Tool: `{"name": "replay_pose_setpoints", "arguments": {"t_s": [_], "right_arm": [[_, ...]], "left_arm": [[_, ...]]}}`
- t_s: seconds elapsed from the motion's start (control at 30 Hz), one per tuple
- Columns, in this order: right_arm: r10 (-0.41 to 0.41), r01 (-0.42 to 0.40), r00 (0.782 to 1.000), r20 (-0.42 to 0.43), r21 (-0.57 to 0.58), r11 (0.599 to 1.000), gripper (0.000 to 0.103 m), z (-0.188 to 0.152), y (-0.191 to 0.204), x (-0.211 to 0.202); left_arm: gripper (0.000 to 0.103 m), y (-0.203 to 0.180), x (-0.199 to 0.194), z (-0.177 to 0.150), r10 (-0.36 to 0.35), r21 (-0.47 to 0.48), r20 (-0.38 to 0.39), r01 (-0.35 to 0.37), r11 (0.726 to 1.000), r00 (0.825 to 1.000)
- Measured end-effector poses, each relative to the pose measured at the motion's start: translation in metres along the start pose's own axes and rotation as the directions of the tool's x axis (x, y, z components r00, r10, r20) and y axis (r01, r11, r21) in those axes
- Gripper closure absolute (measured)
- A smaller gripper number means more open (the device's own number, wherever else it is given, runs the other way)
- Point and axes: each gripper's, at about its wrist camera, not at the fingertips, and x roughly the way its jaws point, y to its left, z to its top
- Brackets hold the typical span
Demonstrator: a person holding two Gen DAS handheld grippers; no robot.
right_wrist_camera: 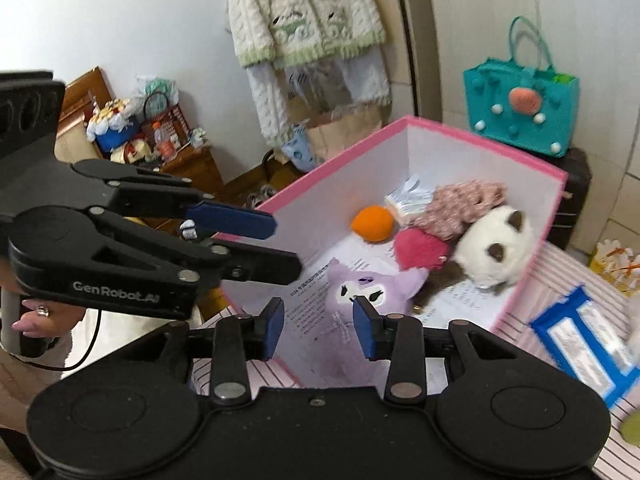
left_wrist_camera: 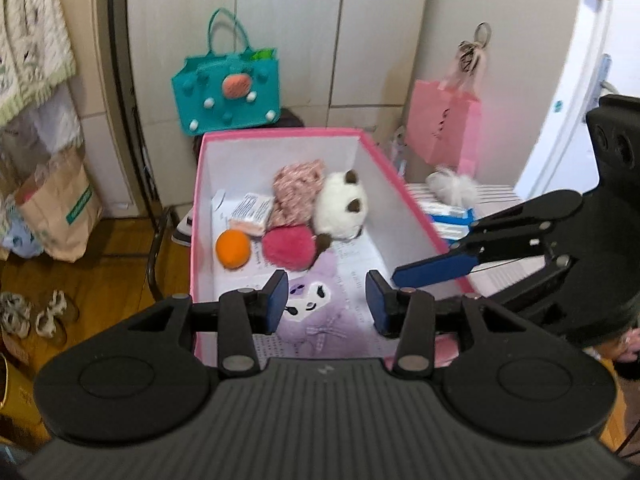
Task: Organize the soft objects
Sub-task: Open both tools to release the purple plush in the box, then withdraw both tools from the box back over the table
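A pink box [left_wrist_camera: 280, 133] [right_wrist_camera: 480, 140] with white walls holds several soft things. A purple plush [left_wrist_camera: 316, 304] [right_wrist_camera: 372, 288] lies flat on papers at its near end. Behind it are an orange ball [left_wrist_camera: 233, 249] [right_wrist_camera: 373, 223], a red pompom [left_wrist_camera: 287, 247] [right_wrist_camera: 420, 249], a pink patterned cloth [left_wrist_camera: 298, 188] [right_wrist_camera: 460, 204] and a white cat plush [left_wrist_camera: 340, 208] [right_wrist_camera: 494, 248]. My left gripper [left_wrist_camera: 327, 304] [right_wrist_camera: 286, 246] hovers open over the purple plush, pads clear of it. My right gripper [right_wrist_camera: 319, 322] [left_wrist_camera: 432, 258] is open too, over the plush's lower part.
The box stands on a pink-striped surface [right_wrist_camera: 560, 280] with a blue tissue packet [right_wrist_camera: 584, 340] [left_wrist_camera: 452, 220] and a white fluffy thing [left_wrist_camera: 452, 188]. Behind are a teal bag [left_wrist_camera: 228, 92] [right_wrist_camera: 520, 108], a pink paper bag [left_wrist_camera: 444, 124], cupboards, and a brown paper bag [left_wrist_camera: 60, 208] on the wooden floor.
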Motion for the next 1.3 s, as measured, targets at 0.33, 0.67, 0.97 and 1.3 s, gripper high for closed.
{"name": "replay_pose_setpoints", "arguments": {"t_s": [0.33, 0.67, 0.97, 1.3], "right_arm": [[-0.095, 0.096, 0.995, 0.026, -0.037, 0.995, 0.058, -0.018, 0.013, -0.071], [-0.202, 0.204, 0.978, 0.048, -0.058, 0.977, 0.055, -0.045, 0.038, -0.127], [-0.252, 0.254, 0.967, 0.031, -0.05, 0.966, 0.053, -0.07, 0.056, -0.16], [-0.32, 0.323, 0.945, 0.07, -0.032, 0.946, 0.048, -0.105, 0.048, -0.188]], "left_arm": [[0.054, -0.036, -0.059, -0.005, 0.004, 0.075, 0.049, -0.008, 0.997, 0.999], [0.05, -0.066, -0.091, -0.015, -0.052, 0.134, 0.045, 0.046, 0.99, 0.998], [0.05, -0.102, -0.097, -0.025, -0.111, 0.24, 0.03, 0.101, 0.966, 0.993], [0.048, -0.137, -0.071, -0.02, -0.162, 0.271, 0.02, 0.151, 0.951, 0.987]]}}
